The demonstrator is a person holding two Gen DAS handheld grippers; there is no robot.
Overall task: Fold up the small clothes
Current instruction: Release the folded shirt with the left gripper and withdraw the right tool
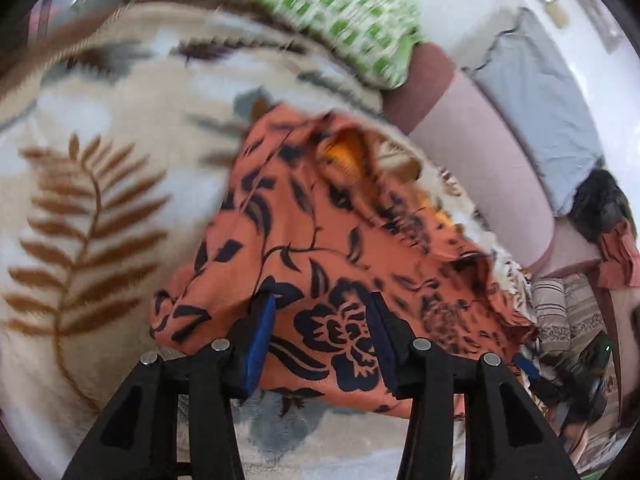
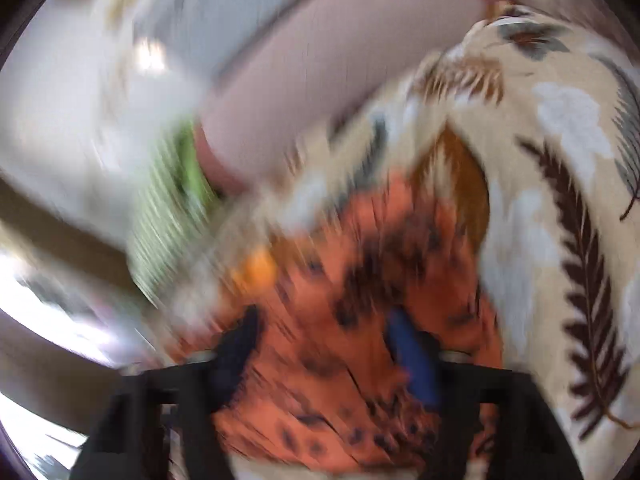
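The orange floral garment (image 1: 320, 264) lies rumpled on the leaf-patterned blanket (image 1: 88, 184) of the bed, bunched into ridges with a lighter orange inside showing at one opening. I judge I am at the start of a fold: the cloth needs flattening and a clean edge found first.

My left gripper (image 1: 320, 312) points steeply down over the near edge of the garment, its blue pads (image 1: 260, 344) spread apart with cloth lying under the gap, nothing pinched. To do this well I would lower it until one pad slides under the hem, close on a single layer only, and keep the blanket's pile out of the bite.

In the right wrist view everything is smeared by motion. My right gripper (image 2: 324, 340) also angles downward over the same orange cloth (image 2: 344, 320), jaws apart and, as far as the blur allows, gripping nothing. I would let that hand settle before closing, since I cannot make out a hem there.

A green checked cloth (image 1: 320, 12) lies farther back on the bed, well clear.
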